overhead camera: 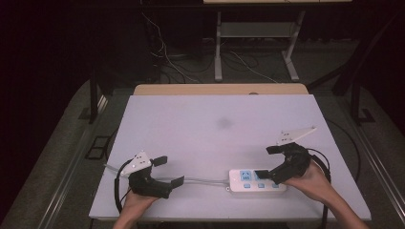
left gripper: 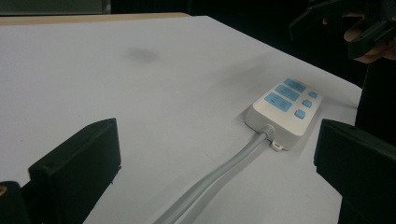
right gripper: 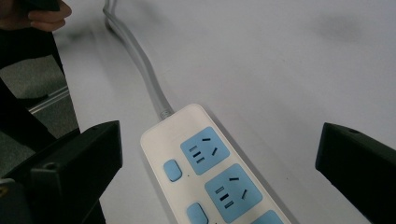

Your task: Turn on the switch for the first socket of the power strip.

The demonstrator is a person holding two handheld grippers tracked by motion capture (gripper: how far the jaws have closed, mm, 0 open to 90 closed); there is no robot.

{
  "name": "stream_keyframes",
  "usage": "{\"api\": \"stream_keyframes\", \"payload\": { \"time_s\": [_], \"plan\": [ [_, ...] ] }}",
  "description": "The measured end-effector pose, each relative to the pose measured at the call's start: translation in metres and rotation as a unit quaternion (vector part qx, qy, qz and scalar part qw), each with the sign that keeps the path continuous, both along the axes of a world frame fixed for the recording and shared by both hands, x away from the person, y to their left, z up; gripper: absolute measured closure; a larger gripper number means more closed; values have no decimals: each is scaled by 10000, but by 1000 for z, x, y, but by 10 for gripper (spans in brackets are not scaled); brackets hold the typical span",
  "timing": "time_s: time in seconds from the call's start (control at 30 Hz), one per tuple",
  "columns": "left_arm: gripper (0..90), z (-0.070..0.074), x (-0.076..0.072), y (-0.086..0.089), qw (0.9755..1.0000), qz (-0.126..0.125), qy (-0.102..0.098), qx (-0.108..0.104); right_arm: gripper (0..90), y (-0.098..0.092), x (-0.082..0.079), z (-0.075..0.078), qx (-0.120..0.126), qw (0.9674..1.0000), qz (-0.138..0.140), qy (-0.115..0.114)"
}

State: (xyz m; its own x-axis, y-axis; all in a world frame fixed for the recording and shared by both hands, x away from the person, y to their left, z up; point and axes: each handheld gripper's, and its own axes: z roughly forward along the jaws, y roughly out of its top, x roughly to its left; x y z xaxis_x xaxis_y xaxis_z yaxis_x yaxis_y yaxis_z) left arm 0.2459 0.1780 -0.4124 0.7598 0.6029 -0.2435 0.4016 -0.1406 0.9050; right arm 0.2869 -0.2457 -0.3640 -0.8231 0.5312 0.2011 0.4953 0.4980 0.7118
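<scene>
Grippers both gape: my right gripper hovers over the strip, left gripper at its nine o'clock on the bench.

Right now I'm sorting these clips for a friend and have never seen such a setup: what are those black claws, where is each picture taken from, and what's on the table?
A person holds a two-jaw tool in each hand: the left gripper and the right gripper. The high view looks down from above the person's side. The other two come from cameras riding on each gripper, looking between its own black jaws. On the white table lies a white power strip with blue sockets, its grey cord running toward the left gripper. Both grippers are open and hold nothing; the right one hovers over the strip.
</scene>
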Motion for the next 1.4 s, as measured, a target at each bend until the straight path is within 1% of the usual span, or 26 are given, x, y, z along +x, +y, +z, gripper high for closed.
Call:
{"api": "stream_keyframes", "payload": {
  "time_s": [0.27,0.3,0.37,0.4,0.43,0.47,0.5,0.57,0.63,0.73,0.8,0.93,1.03,1.1,1.27,1.3,1.33,1.4],
  "plan": [
    [0,0,0,1,10000,14,-3,-5,4,14,5,5,-261,9993,258,75],
    [0,0,0,1,10000,10,-3,-4,19,16,5,5,-309,9991,277,74],
    [0,0,0,1,10000,12,-3,0,152,17,5,8,-295,9986,445,32],
    [0,0,0,1,10000,15,2,-3,175,18,6,9,-293,9983,500,-1],
    [0,0,0,1,10000,17,1,-6,207,19,6,10,-326,9983,493,3],
    [0,0,0,1,10000,14,1,-4,283,19,7,11,-334,9979,558,20],
    [0,0,0,1,10000,19,0,-7,336,20,8,12,-332,9975,618,52],
    [0,0,0,1,10000,22,-2,-10,418,21,9,12,-380,9969,678,98],
    [0,0,0,1,10000,27,-5,-9,489,24,10,12,-442,9962,735,123],
    [0,0,0,1,10000,23,-3,7,592,27,11,9,-541,9948,833,240],
    [0,0,0,1,10000,32,-1,1,640,29,12,7,-601,9936,902,301],
    [0,1,0,1,10000,46,-14,6,779,33,14,2,-746,9904,1078,428],
    [0,1,0,1,10000,47,-29,7,851,37,14,-1,-852,9884,1159,493],
    [0,1,0,1,10000,47,-32,8,893,40,14,-3,-878,9877,1199,487],
    [0,1,0,1,10000,46,-28,15,896,46,14,-8,-1028,9848,1288,554],
    [0,1,0,1,10000,47,-31,16,896,47,14,-9,-1036,9843,1324,536],
    [0,1,0,1,10000,44,-31,11,896,48,13,-9,-1044,9841,1316,580],
    [0,1,0,1,10000,46,-34,7,896,49,14,-11,-1056,9833,1361,589]
  ]
}}
